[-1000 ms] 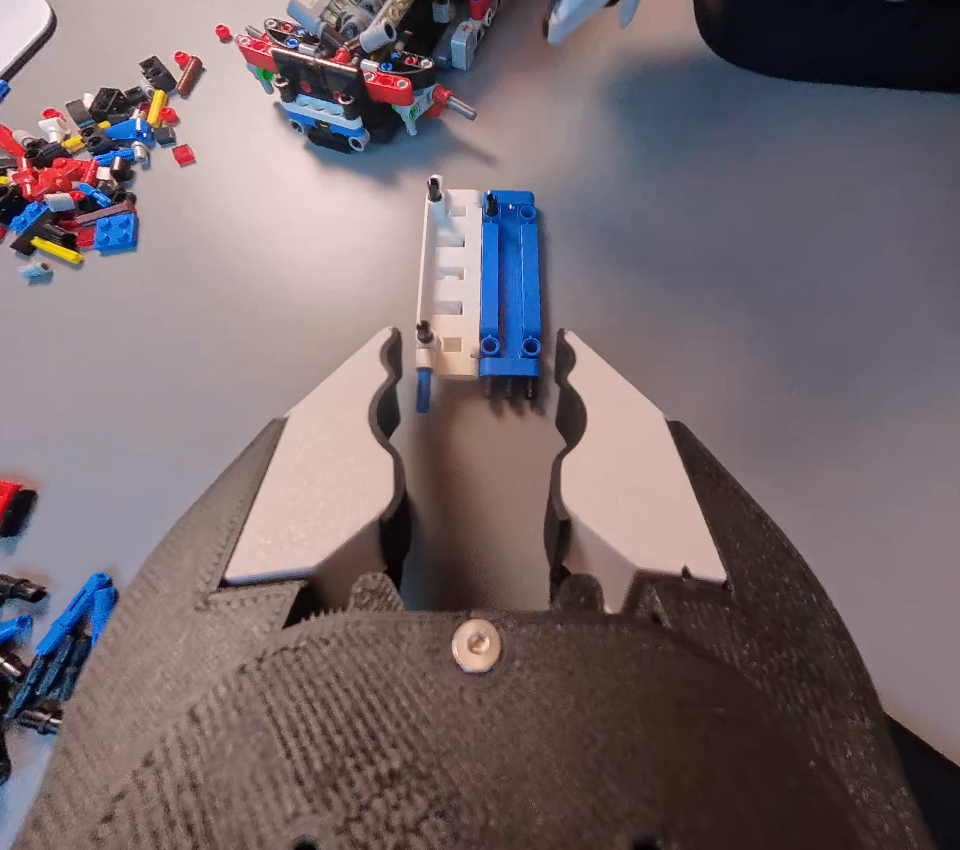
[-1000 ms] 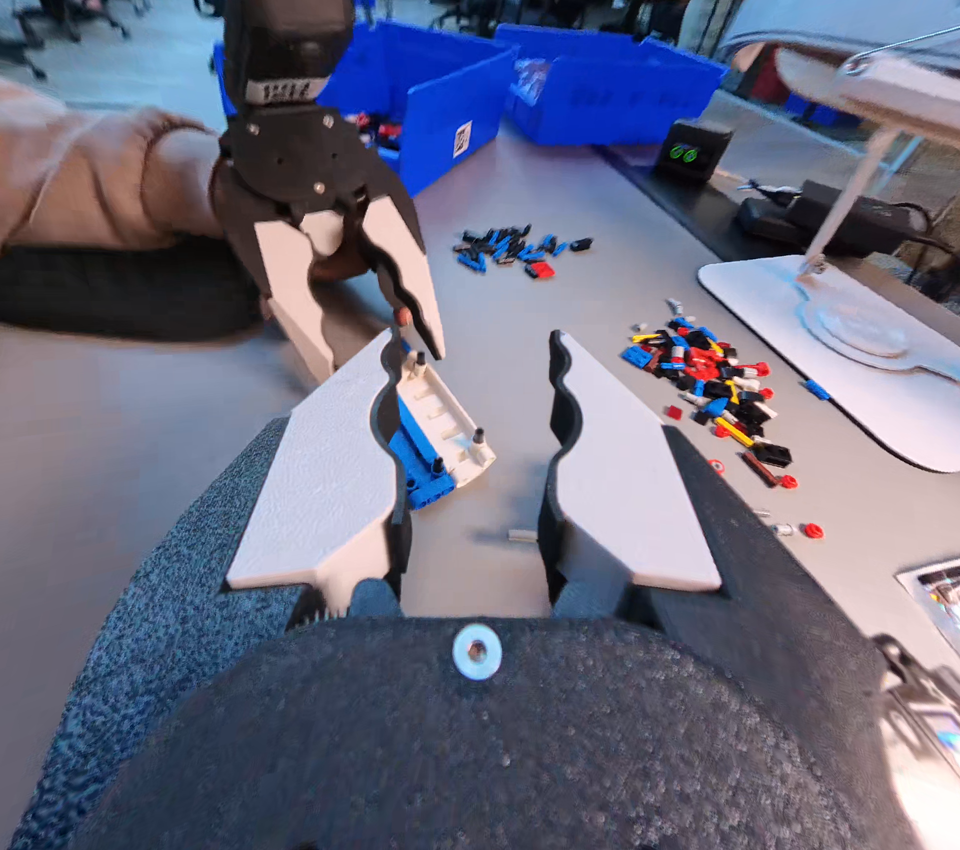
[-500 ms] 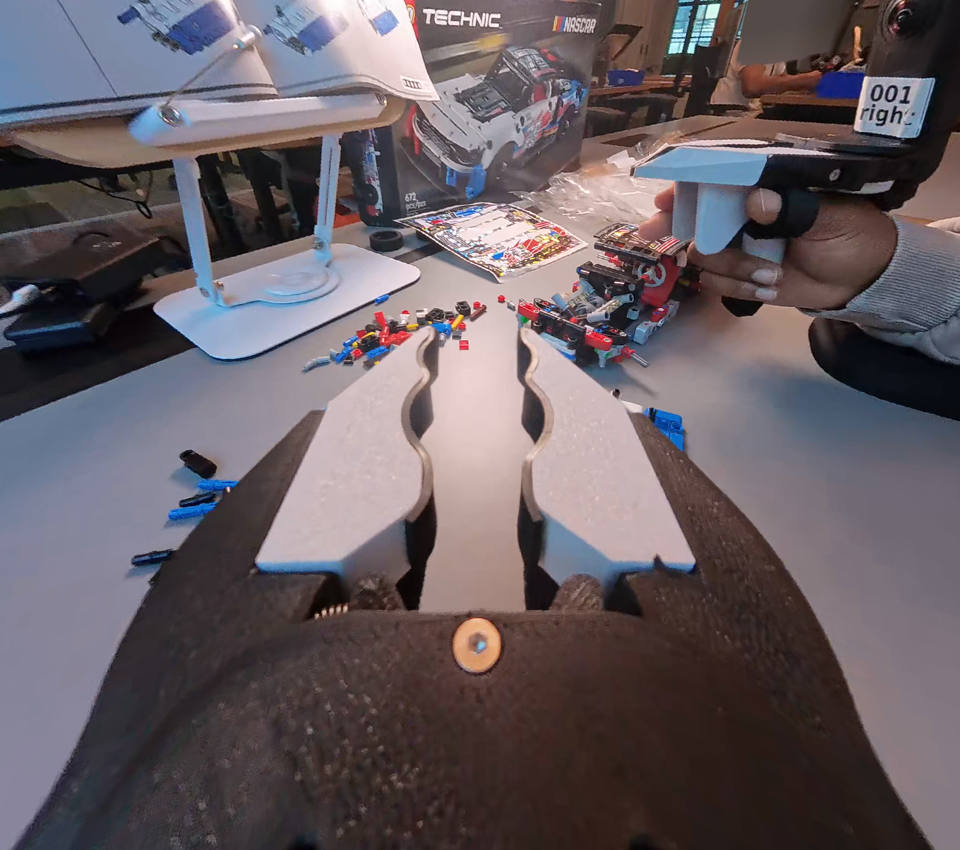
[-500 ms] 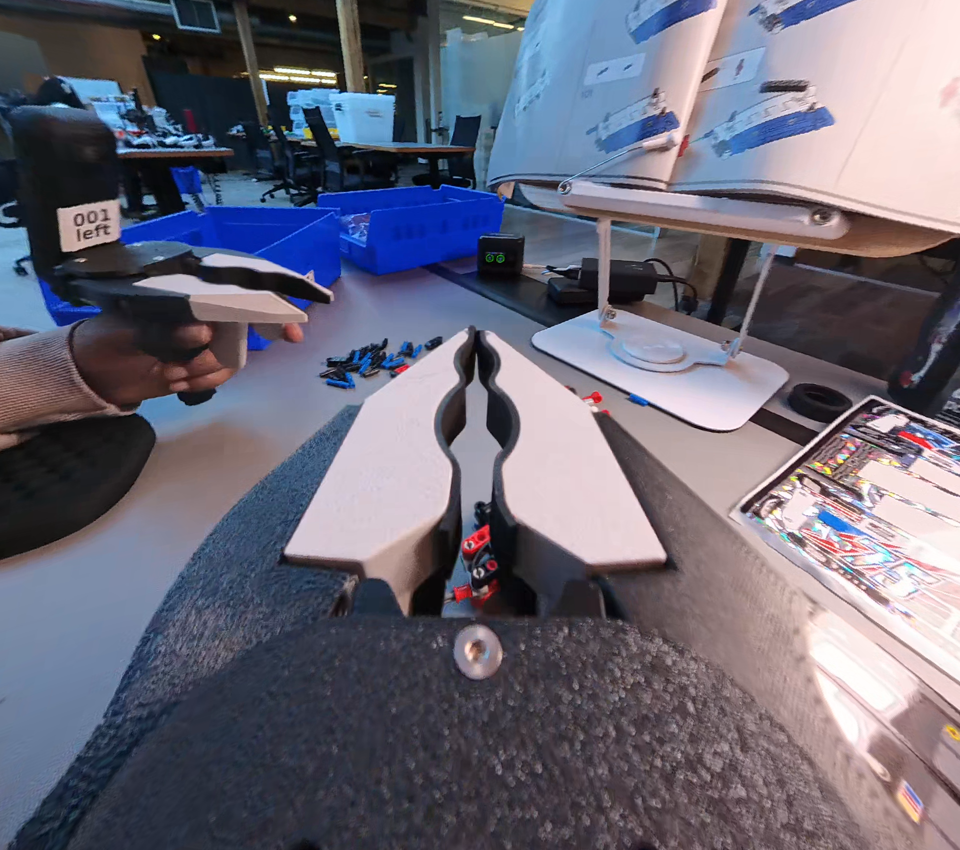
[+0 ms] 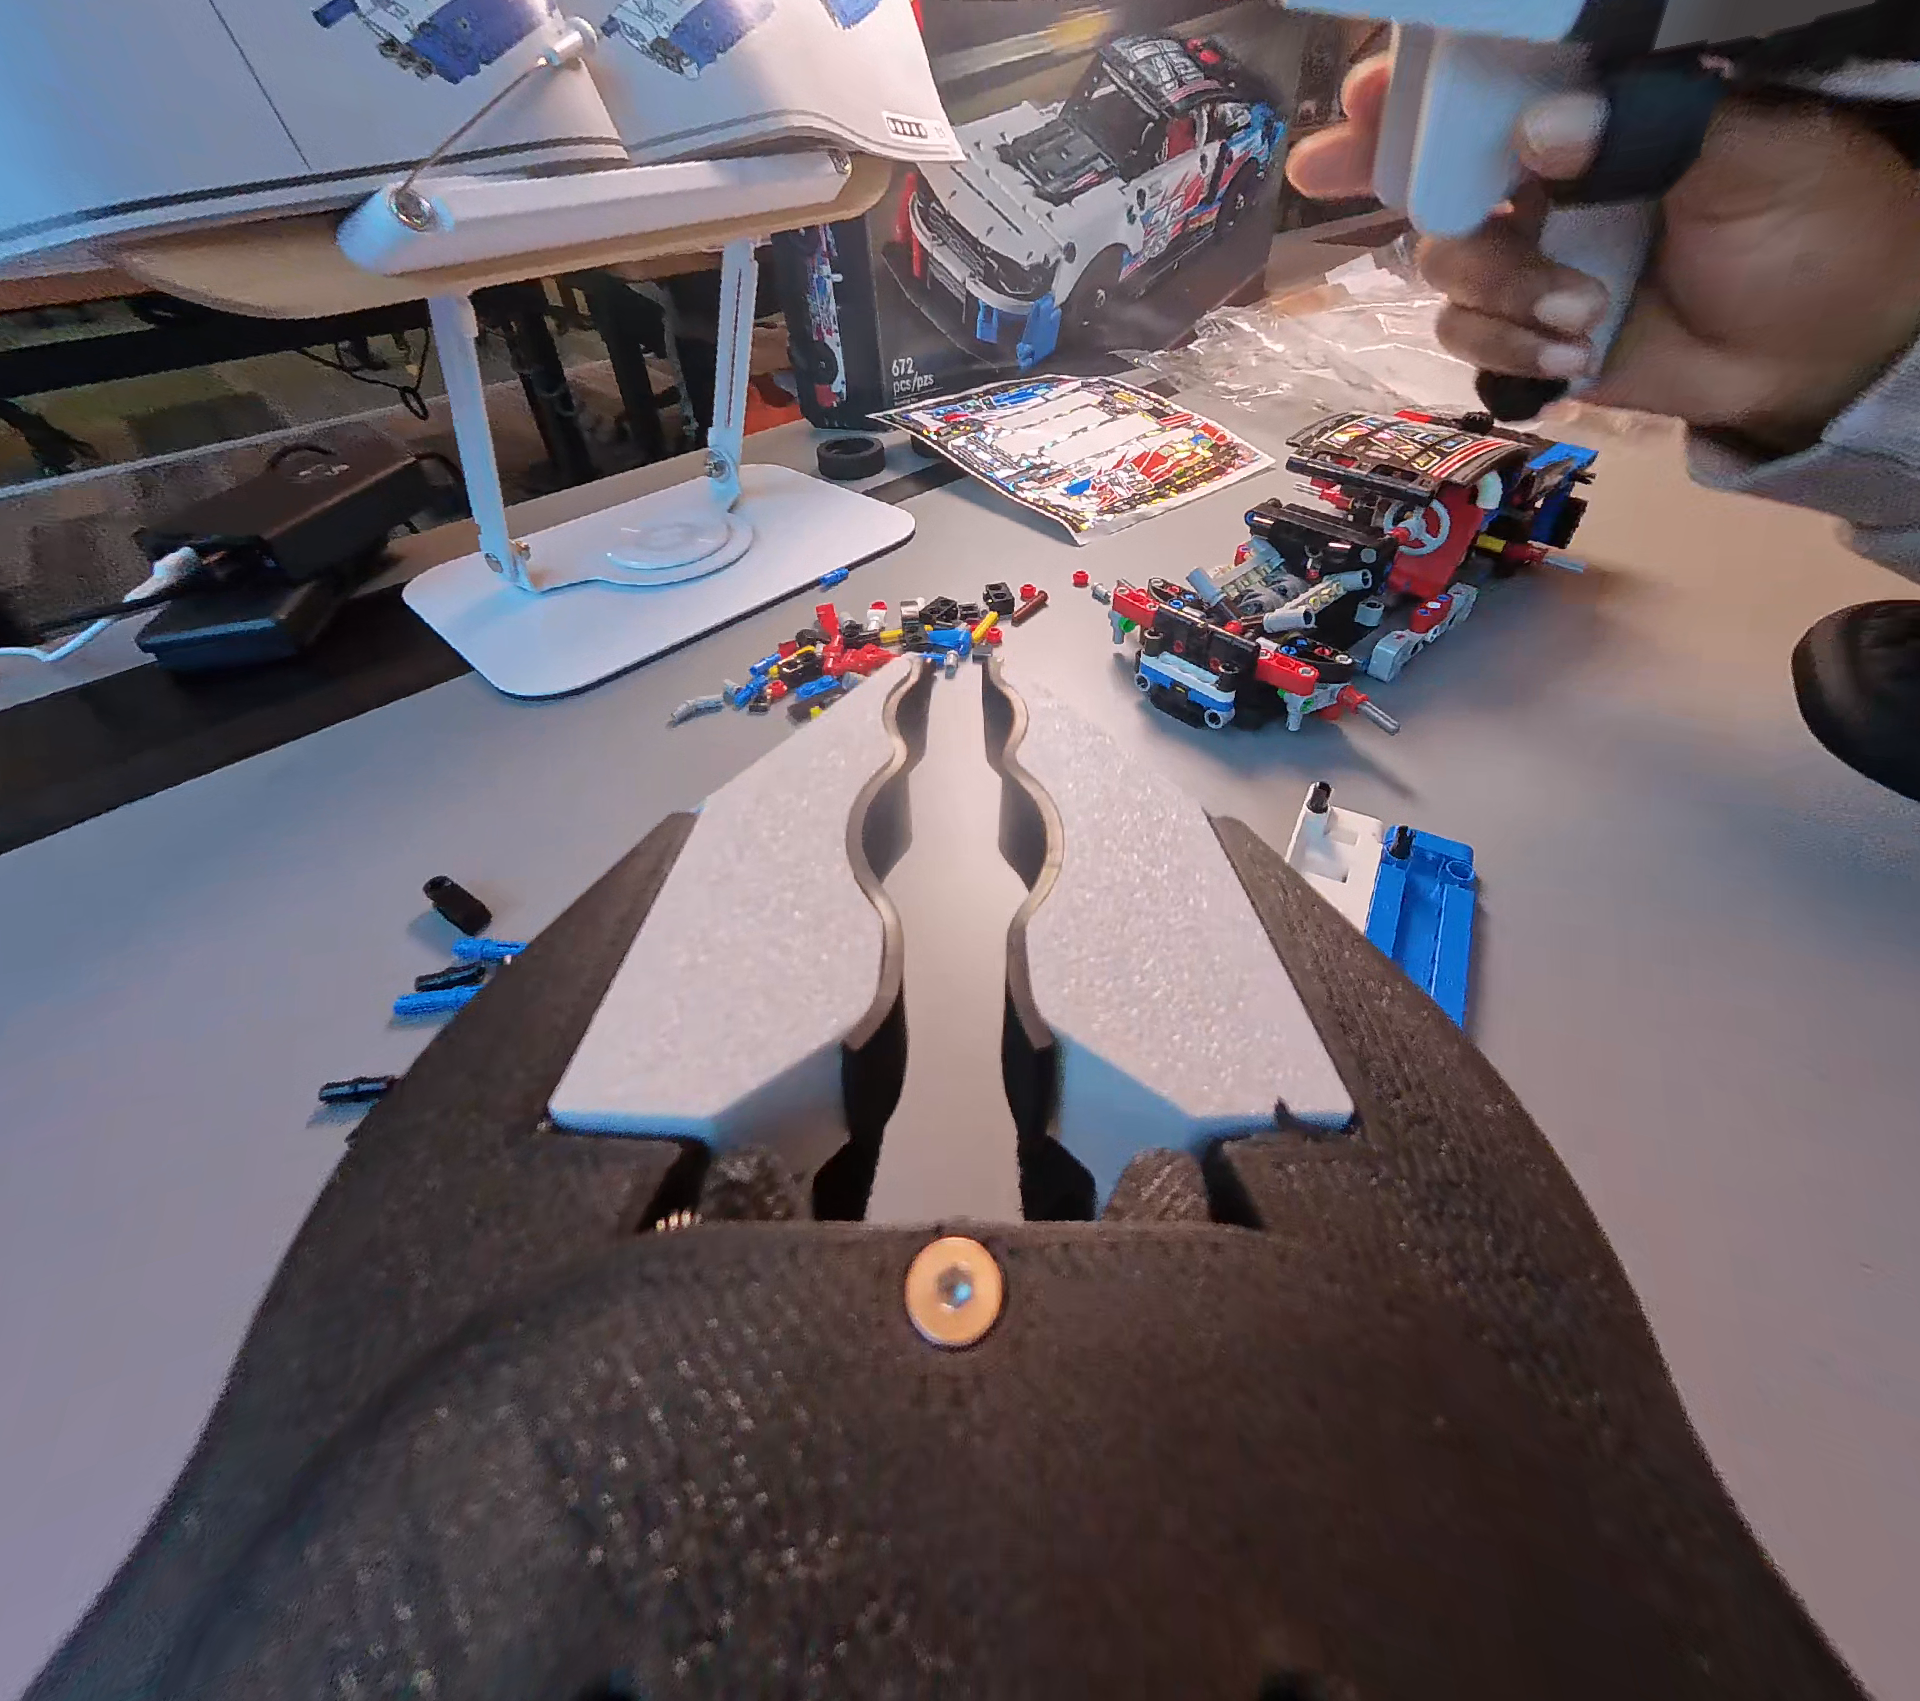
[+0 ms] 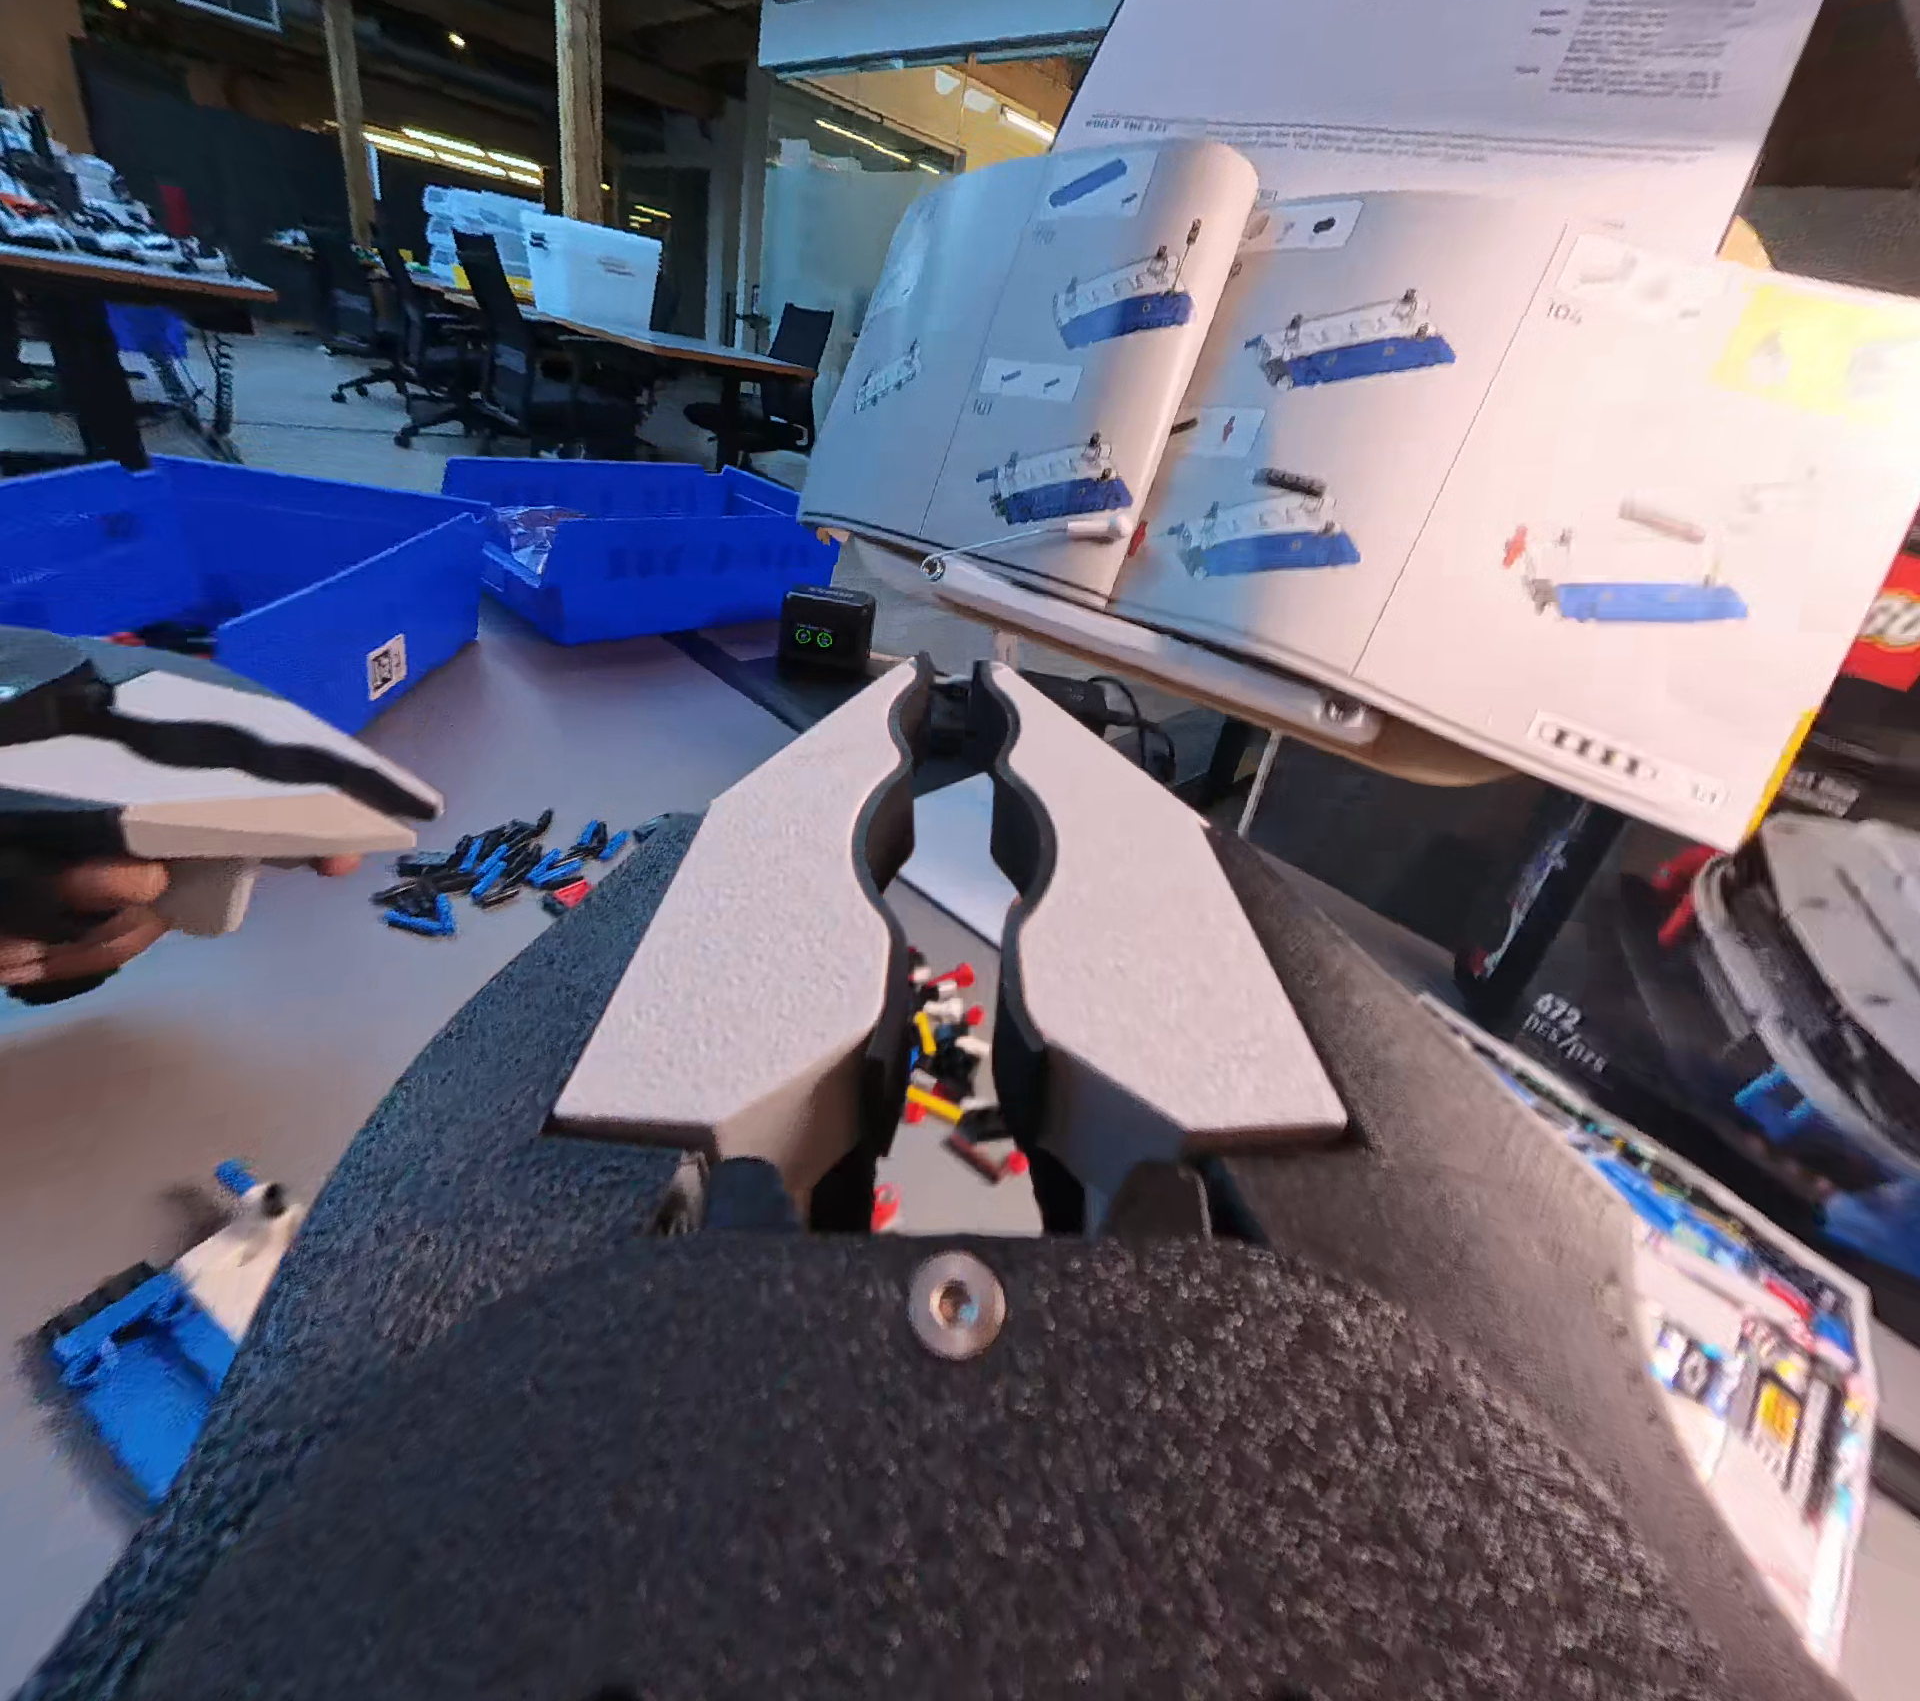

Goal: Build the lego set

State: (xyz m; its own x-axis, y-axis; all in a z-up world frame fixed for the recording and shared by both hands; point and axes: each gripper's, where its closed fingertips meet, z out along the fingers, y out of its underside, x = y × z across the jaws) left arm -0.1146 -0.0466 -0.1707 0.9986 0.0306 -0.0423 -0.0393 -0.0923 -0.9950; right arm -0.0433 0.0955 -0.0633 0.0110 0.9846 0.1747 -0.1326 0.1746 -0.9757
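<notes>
Both tongs hover empty above the grey table (image 5: 1558,1236), each with its jaws nearly together and only a thin gap between the tips: the left gripper (image 5: 951,677) points at the loose pile (image 5: 873,643) of small red, black, blue and yellow pieces, and the right gripper (image 6: 951,683) is raised and aimed at the manual (image 6: 1351,425) open on its white stand (image 5: 665,571). Just right of the left fingers lies the white-and-blue panel (image 5: 1403,893), flat on the table and partly hidden behind the gripper body. Beyond it stands the half-built car (image 5: 1351,591), with a sticker sheet (image 5: 1070,446) and the set's box (image 5: 1081,145) behind. A few blue and black pins (image 5: 447,976) lie to the left. In the left view the right gripper shows blurred at upper right, held in a hand (image 5: 1714,269). Nothing sits between either pair of fingers and the pieces below. Farther off are blue bins (image 6: 312,581), a black charger (image 5: 281,550), then desks and chairs in a timbered workshop.
</notes>
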